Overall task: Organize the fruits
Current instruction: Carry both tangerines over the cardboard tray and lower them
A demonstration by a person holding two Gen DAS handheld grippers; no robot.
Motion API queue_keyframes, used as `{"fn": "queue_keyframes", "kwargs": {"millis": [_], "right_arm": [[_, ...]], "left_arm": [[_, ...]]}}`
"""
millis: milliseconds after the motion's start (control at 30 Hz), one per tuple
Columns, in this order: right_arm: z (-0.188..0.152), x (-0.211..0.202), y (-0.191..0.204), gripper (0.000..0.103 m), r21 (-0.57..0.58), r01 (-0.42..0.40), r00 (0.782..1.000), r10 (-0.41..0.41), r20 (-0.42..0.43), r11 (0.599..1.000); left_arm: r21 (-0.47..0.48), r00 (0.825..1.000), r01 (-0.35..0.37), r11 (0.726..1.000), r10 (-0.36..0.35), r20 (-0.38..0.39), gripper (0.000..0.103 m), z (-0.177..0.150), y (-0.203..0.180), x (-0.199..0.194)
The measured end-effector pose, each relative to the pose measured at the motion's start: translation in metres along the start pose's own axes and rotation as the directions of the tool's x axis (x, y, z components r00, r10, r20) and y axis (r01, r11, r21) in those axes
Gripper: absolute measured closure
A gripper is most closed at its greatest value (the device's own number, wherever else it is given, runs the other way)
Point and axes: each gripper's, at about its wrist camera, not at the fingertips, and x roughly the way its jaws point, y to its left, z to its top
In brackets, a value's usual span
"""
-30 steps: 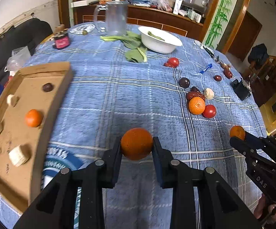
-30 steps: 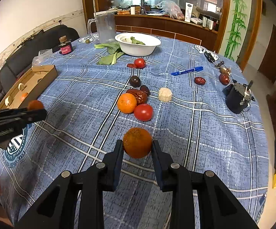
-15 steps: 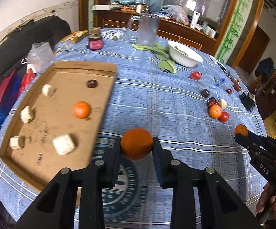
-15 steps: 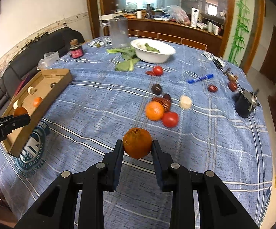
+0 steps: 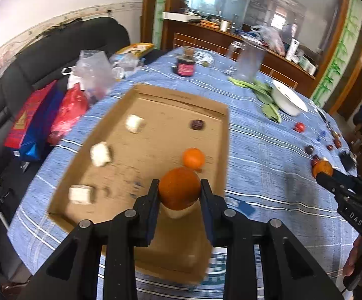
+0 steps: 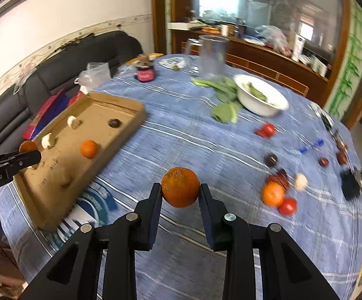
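My left gripper [image 5: 179, 191] is shut on an orange [image 5: 179, 187] and holds it above the near part of the cardboard tray [image 5: 153, 137]. The tray holds a small orange [image 5: 193, 158], a dark fruit [image 5: 197, 124] and several pale chunks [image 5: 100, 153]. My right gripper [image 6: 180, 191] is shut on another orange [image 6: 180, 187] above the blue tablecloth, to the right of the tray [image 6: 55, 172]. Loose fruit lies at the right: an orange [image 6: 272, 194], tomatoes [image 6: 288, 206], dark fruits [image 6: 271, 159].
A white bowl [image 6: 261, 100] with greens [image 6: 224, 111], a clear jug [image 6: 212, 57] and a dark jar [image 6: 144, 73] stand at the back of the table. Bags [image 5: 55, 115] lie on the black sofa at the left. A black object [image 6: 351, 181] sits at the right edge.
Both grippers have swung left with their oranges. The left one has come over the tray from the cloth; the right one now faces the tray more closely.
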Motion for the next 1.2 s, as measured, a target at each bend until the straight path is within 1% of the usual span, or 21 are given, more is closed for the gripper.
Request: {"fn": "queue_keyframes", "kwargs": {"millis": [200, 333, 567, 733, 867, 1200], "right_arm": [[0.030, 0.017, 0.038, 0.070, -0.050, -0.049, 0.999, 0.050, 0.008, 0.998], [0.048, 0.033, 0.057, 0.070, -0.063, -0.083, 0.997, 0.083, 0.000, 0.995], [0.074, 0.062, 0.091, 0.070, -0.106, -0.122, 0.993, 0.122, -0.012, 0.987], [0.090, 0.085, 0.112, 0.070, -0.128, -0.157, 0.988, 0.155, -0.023, 0.979], [0.101, 0.106, 0.123, 0.070, -0.123, -0.189, 0.982, 0.186, -0.039, 0.974], [0.115, 0.149, 0.139, 0.070, -0.158, -0.201, 0.979, 0.191, -0.078, 0.967]], "left_arm": [[-0.029, 0.999, -0.038, 0.999, 0.038, 0.001, 0.073, 0.009, 0.036, 0.002], [-0.038, 0.998, -0.059, 0.998, 0.059, -0.005, 0.073, 0.015, 0.057, 0.008], [-0.044, 0.998, -0.067, 0.997, 0.066, -0.023, 0.073, 0.021, 0.079, 0.020], [-0.024, 0.998, -0.050, 0.998, 0.049, -0.031, 0.073, 0.020, 0.078, 0.027], [-0.015, 0.999, -0.033, 0.999, 0.033, -0.040, 0.073, 0.026, 0.072, 0.040], [-0.048, 0.997, -0.015, 0.999, 0.011, -0.074, 0.073, 0.048, 0.072, 0.084]]}}
